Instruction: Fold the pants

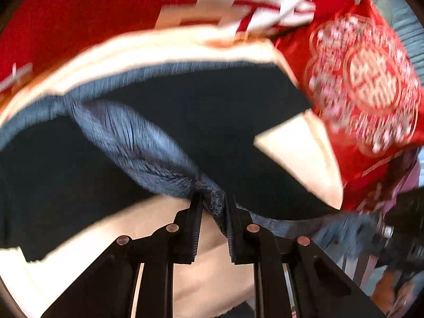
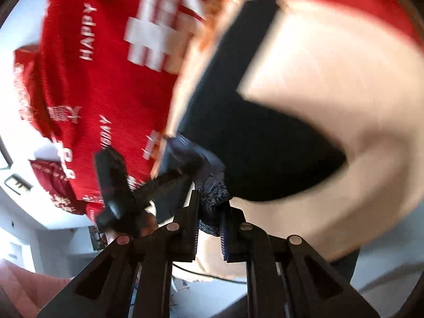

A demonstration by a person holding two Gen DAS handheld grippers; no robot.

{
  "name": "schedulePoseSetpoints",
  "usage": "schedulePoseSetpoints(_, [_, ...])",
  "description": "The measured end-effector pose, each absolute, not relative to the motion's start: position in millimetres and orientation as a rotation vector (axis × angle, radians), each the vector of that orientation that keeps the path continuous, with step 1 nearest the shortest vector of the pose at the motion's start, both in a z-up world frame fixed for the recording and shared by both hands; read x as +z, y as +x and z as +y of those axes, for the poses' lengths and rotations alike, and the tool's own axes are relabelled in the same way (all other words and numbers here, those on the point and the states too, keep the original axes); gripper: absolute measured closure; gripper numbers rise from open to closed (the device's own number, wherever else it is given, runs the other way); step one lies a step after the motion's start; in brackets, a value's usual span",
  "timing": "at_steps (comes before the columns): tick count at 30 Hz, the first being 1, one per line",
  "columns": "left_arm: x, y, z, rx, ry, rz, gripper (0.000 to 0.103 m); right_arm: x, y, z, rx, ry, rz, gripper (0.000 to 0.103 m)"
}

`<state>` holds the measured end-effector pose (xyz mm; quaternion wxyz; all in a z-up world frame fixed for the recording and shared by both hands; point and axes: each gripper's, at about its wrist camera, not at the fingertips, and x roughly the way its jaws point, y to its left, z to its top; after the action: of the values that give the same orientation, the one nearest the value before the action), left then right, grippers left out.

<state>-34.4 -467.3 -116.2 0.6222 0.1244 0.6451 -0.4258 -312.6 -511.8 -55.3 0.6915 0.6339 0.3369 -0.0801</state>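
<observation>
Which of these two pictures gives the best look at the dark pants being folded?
The left wrist view. There the dark pants spread across the frame, their fuzzy blue lining turned out and pinched in the left gripper. The right wrist view shows only a narrower dark stretch and a bunched bit in the right gripper, more blurred.

Your bed (image 1: 66, 13) carries a red cover with white print; a cream sheet (image 1: 304, 153) lies on it, the dark pants (image 1: 212, 122) spread across that sheet, a red cushion (image 1: 365, 84) beside.
</observation>
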Motion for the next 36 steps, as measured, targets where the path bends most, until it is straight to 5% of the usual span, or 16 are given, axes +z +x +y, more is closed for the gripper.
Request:
schedulePoseSetpoints(10, [-103.2, 45.6, -544.0, -0.883, 0.342, 1.293, 0.082, -44.1, -201.2, -679.4, -0.209, 1.228, 0.813, 0.086])
schedulePoseSetpoints(13, [-106.2, 58.0, -533.5, -0.805, 0.369, 1.276, 0.042, -57.9, -172.5, -708.0, -0.270, 1.178, 0.900, 0.084])
schedulePoseSetpoints(20, [-120.6, 65.2, -486.4, -0.671, 0.451, 1.284, 0.040, -29.9, -134.6, -705.0, -0.347, 0.876, 0.968, 0.042])
schedulePoseSetpoints(27, [-156.3, 76.3, -439.6, -0.501, 0.452, 1.362, 0.040, -49.9, -177.0, -661.2, -0.452, 0.918, 1.023, 0.041])
schedulePoseSetpoints(33, [-182.4, 79.3, -427.6, -0.453, 0.456, 1.388, 0.040, -112.1, -198.6, -667.5, -0.673, 0.987, 1.075, 0.051])
schedulePoseSetpoints(34, [-185.1, 79.1, -427.1, -0.448, 0.457, 1.391, 0.040, -113.3, -196.1, -669.1, -0.690, 0.964, 1.064, 0.065])
schedulePoseSetpoints(35, [-186.0, 78.8, -426.1, -0.443, 0.454, 1.387, 0.040, -113.8, -188.4, -670.4, -0.705, 0.909, 1.079, 0.092])
schedulePoseSetpoints(36, [-185.3, 78.3, -426.1, -0.441, 0.448, 1.381, 0.040, -112.3, -184.1, -671.4, -0.701, 0.888, 1.085, 0.095])
